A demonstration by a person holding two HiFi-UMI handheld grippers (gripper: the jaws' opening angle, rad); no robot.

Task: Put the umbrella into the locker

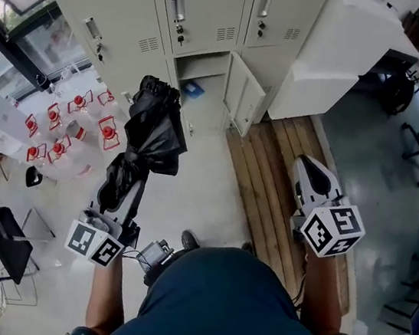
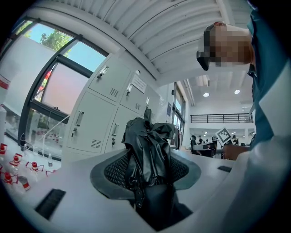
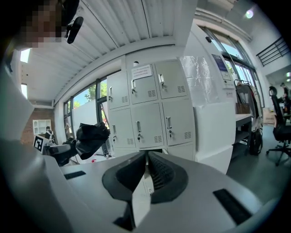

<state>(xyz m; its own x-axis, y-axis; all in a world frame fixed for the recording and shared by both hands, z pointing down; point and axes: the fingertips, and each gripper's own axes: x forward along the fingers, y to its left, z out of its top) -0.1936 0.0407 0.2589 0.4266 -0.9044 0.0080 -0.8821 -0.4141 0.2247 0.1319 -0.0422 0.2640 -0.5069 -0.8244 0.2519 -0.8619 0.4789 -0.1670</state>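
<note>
The folded black umbrella is hanging in mid-air, facing the open locker. The left gripper is clamping its lower end. Advance the umbrella tip-first, staying clear of the door. The right gripper is waiting with closed, empty jaws.

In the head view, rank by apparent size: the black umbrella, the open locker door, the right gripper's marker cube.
1. umbrella
2. locker door and marker cube: about alike; cube sits nearer the camera, so unranked.
</note>
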